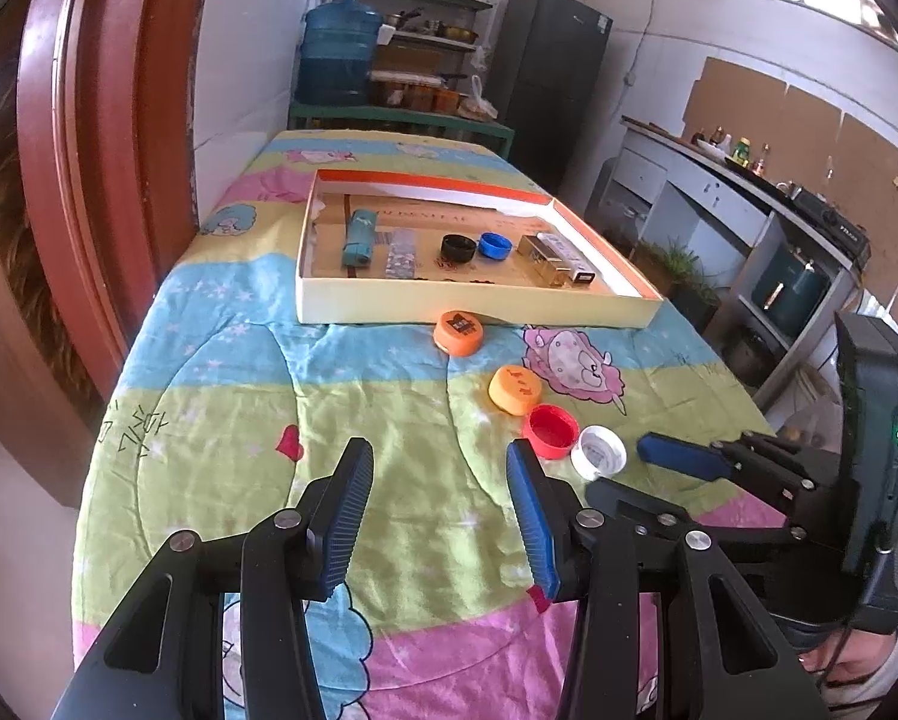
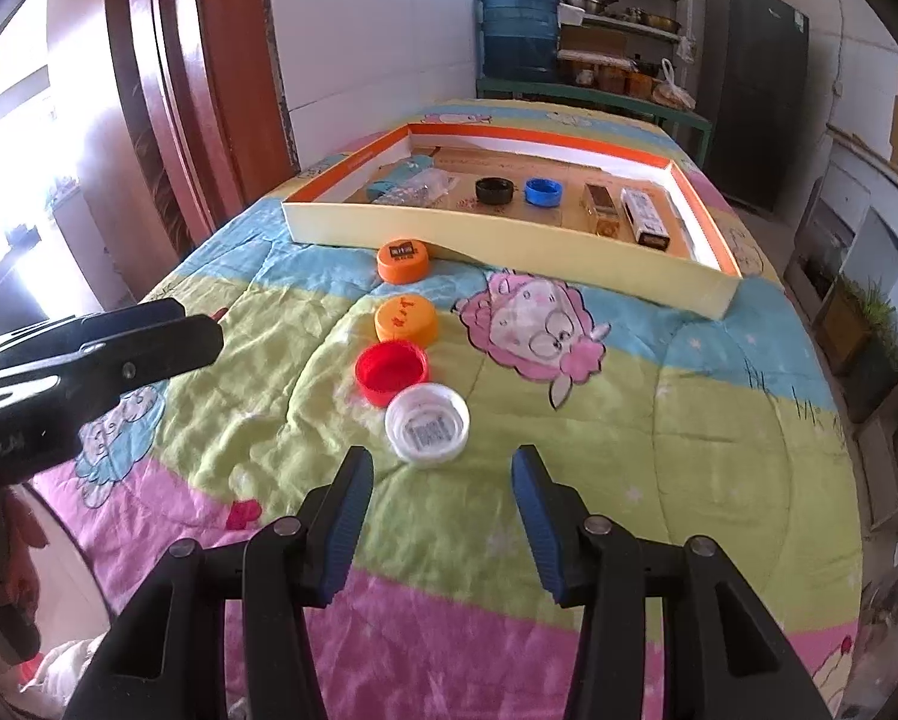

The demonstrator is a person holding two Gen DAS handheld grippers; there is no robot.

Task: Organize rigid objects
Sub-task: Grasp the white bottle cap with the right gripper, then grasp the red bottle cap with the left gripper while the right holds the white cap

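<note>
STEP: we are approaching the round white plastic cap (image 2: 428,425) | right gripper (image 2: 443,468) released, empty | left gripper (image 1: 440,462) released | NEXT: straddling cap, clenching.

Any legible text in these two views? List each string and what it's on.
None reads cleanly.
Box floor: a printed line, too blurred to quote.
Orange cap: black label, unreadable.
Yellow-orange cap: red marks, unreadable.
White cap: barcode-like print, digits too small.
Quilt: faint characters, unclear.
</note>
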